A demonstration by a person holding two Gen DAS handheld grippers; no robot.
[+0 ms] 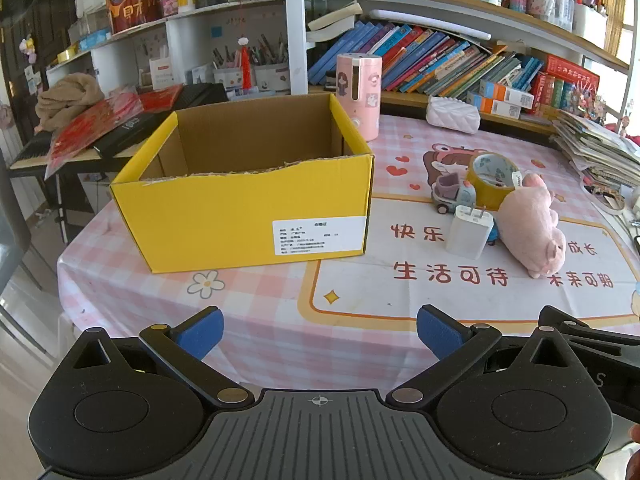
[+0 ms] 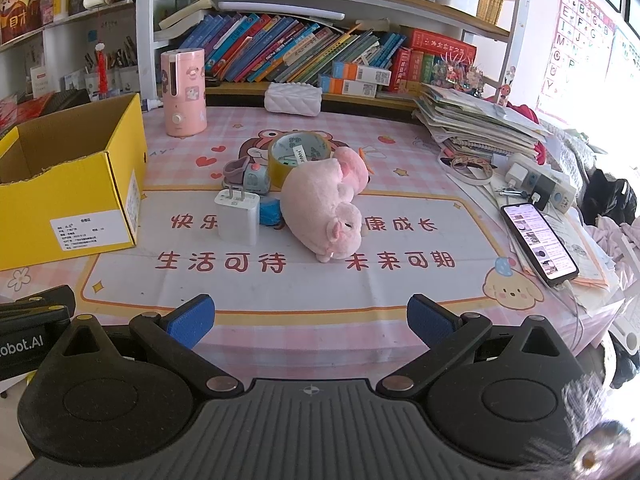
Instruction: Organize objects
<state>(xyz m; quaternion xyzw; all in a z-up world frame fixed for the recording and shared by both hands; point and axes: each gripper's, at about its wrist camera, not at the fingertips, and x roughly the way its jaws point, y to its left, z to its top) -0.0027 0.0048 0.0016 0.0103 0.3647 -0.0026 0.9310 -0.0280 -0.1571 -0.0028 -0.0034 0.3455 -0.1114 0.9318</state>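
I am holding both hand-held grippers, left [image 1: 320,330] and right [image 2: 310,320], apart and empty. The plush pig [image 2: 326,208] is lying beside the yellow box [image 1: 240,184]; I should be squeezing its middle gently.

On the pink checked tablecloth [image 2: 400,152], left of frame, stands one open yellow cardboard box [image 1: 240,216]. At centre lie one pink plush pig [image 2: 324,208], one white wall charger plug [image 2: 238,218], one roll of yellow tape [image 2: 298,156], one small grey toy truck [image 2: 246,176] and one blue toy car [image 2: 270,210], mostly hidden. One pink cylindrical humidifier [image 2: 184,92] and one white quilted pouch [image 2: 294,98] stand behind; one lit smartphone [image 2: 538,242] lies at right.
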